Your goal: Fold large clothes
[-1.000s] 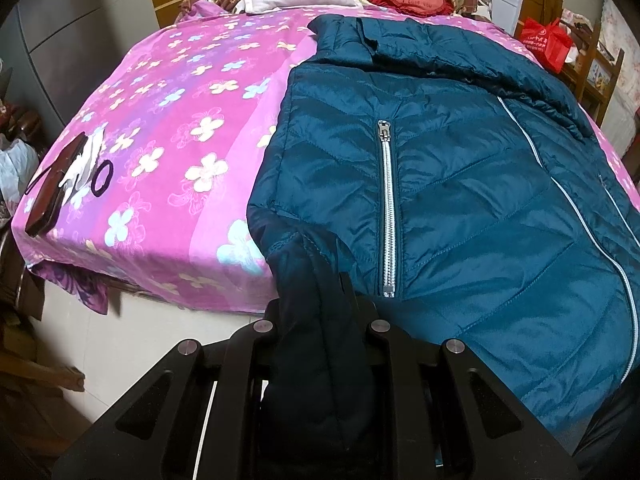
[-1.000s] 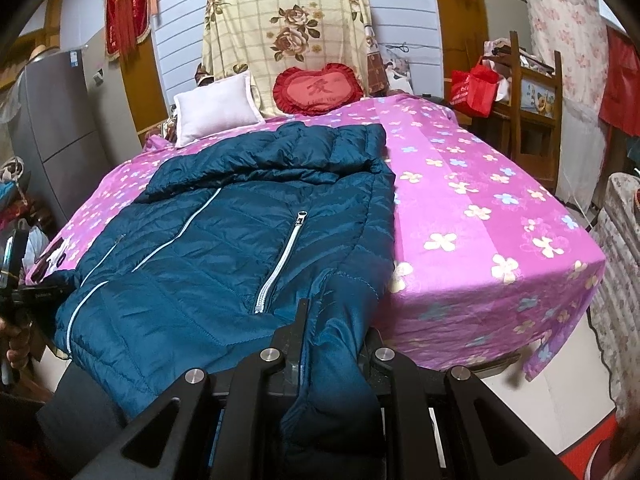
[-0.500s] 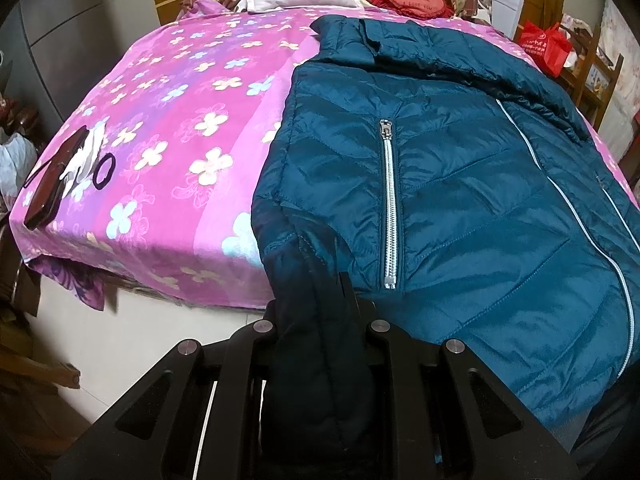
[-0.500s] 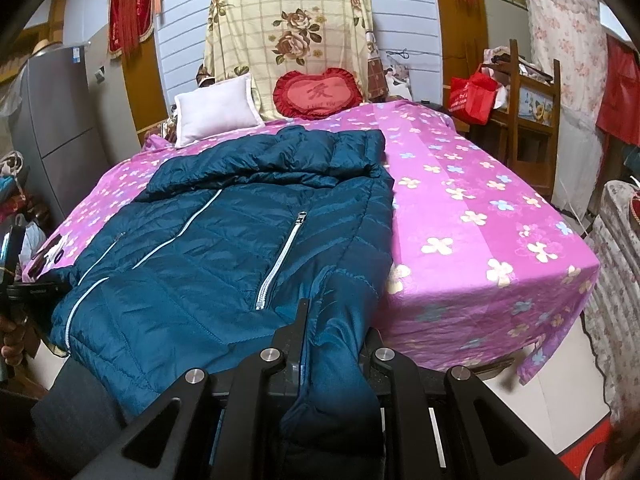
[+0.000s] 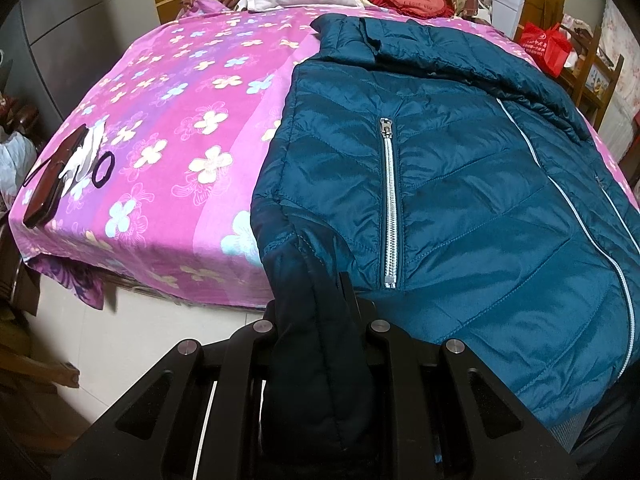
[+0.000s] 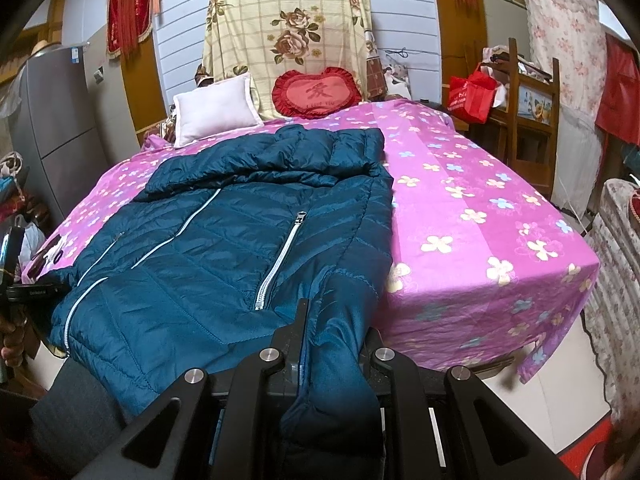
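Both corners of the jacket's [image 5: 460, 184] hem are pinched, my left gripper [image 5: 316, 300] and right gripper [image 6: 332, 336] each clamped on fabric at frame bottom, so I judge it spreads flat across the bed [image 5: 168, 148] for folding

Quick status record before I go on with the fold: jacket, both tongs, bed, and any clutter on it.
jacket: teal puffer jacket, spread front-up on the bed, zipped, hem toward the camera
left tongs: shut on a hem corner of the jacket
right tongs: shut on the other hem corner
bed: pink flowered sheet
clutter: dark case and hair tie near the sheet's left edge
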The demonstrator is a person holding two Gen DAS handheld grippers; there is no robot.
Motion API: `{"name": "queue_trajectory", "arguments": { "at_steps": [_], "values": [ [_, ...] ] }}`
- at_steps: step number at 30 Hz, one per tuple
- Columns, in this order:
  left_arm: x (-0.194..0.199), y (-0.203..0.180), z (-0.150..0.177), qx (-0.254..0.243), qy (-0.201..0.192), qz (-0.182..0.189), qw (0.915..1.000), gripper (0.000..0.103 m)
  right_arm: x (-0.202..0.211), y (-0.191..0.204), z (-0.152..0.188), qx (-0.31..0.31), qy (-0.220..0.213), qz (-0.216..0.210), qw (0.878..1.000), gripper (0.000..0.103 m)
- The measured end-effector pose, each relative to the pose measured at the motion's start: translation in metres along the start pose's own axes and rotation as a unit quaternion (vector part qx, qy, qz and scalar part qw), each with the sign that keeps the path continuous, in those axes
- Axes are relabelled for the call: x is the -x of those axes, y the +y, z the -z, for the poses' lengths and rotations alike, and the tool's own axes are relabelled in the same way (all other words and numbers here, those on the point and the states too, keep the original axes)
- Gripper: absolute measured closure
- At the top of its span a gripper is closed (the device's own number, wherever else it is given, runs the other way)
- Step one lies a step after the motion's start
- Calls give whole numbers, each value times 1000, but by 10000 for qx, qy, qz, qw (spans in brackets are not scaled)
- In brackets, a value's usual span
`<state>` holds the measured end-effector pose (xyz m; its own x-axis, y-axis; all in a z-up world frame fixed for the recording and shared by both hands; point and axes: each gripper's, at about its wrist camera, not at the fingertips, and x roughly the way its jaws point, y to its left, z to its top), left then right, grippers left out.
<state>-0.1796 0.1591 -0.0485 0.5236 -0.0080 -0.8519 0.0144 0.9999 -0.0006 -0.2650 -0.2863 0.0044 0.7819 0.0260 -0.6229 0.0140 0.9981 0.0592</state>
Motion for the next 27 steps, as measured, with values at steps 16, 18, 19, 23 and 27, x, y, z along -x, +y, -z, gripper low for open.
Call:
{"name": "queue_trajectory", "arguments": {
  "at_steps": [16,18,19,23,27],
  "values": [
    [-1,0,1,0,2,4,10000,87,0,1,2,53,-49,16,10000,91],
    [-1,0,0,10,-6,4,10000,88,1,1,2,50,-89,18,9999,91],
    [0,0,0,20,-19,10,10000,88,2,2,2,50,-115,19,9999,91],
    [14,5,-2,121,-271,166,9994,93,11,2,1,-15,-346,-9,9994,91],
    [41,20,-7,299,-698,430,9962,94,25,3,-1,-98,-561,-139,9983,91]
  ]
}}
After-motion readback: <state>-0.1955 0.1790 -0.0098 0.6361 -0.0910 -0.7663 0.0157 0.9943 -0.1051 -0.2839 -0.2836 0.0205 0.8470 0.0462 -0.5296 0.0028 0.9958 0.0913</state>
